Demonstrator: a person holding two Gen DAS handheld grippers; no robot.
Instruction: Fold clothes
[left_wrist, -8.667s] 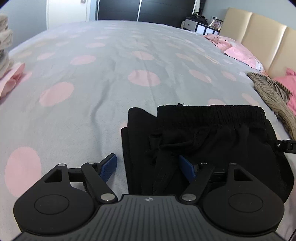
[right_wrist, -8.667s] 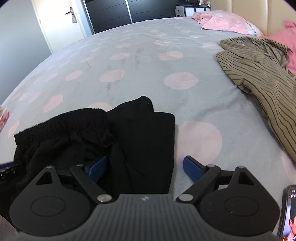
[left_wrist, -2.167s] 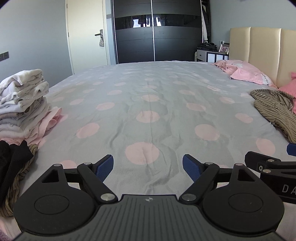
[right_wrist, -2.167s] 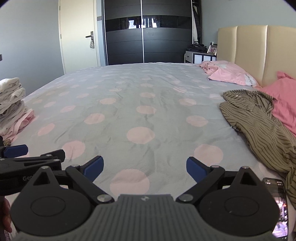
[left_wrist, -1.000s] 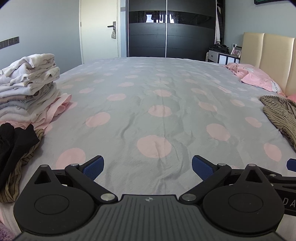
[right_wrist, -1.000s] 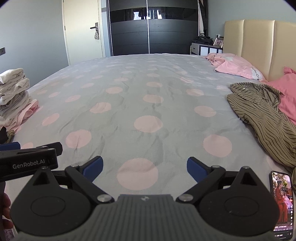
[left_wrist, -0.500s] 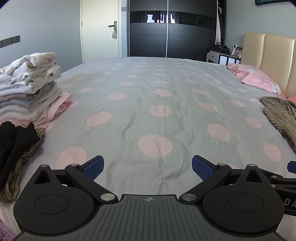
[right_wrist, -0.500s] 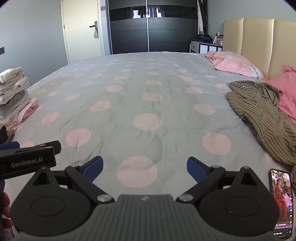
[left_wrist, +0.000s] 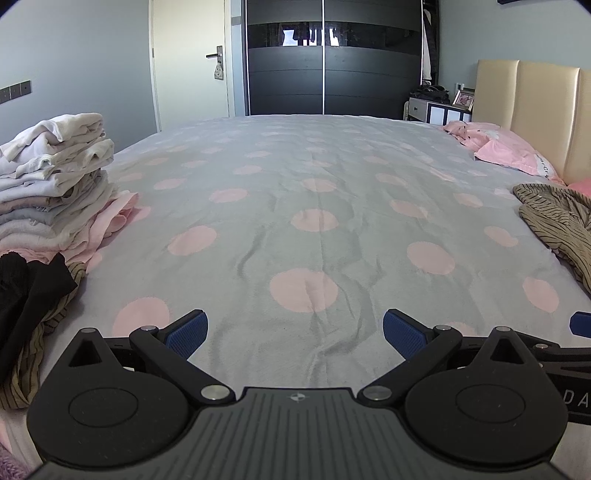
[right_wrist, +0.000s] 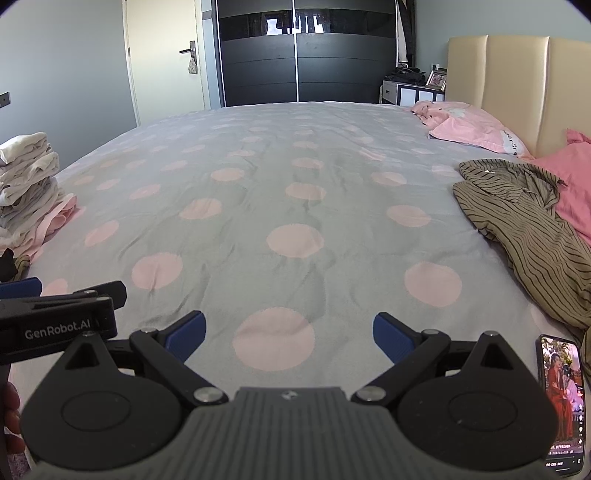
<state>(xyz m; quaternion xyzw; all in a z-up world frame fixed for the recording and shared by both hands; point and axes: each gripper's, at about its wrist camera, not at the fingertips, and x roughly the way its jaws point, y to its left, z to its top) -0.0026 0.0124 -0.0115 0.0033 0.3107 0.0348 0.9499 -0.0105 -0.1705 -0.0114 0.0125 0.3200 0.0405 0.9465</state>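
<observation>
We judge the folding partly done: the striped shirt lies crumpled at the bed's headboard side, unfolded, next to the pink pillows, while the folded stack sits at the bed's opposite edge, a black garment beside it. Our left gripper and right gripper hover over the bed's near middle, jaws spread wide, holding nothing. Seconds ago the black shorts lay folded between our fingers; now that spot is bare.

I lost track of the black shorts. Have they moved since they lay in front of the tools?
Yes. The black shorts now lie at the bed's left edge, beside the folded stack, no longer on the bedspread ahead.
</observation>
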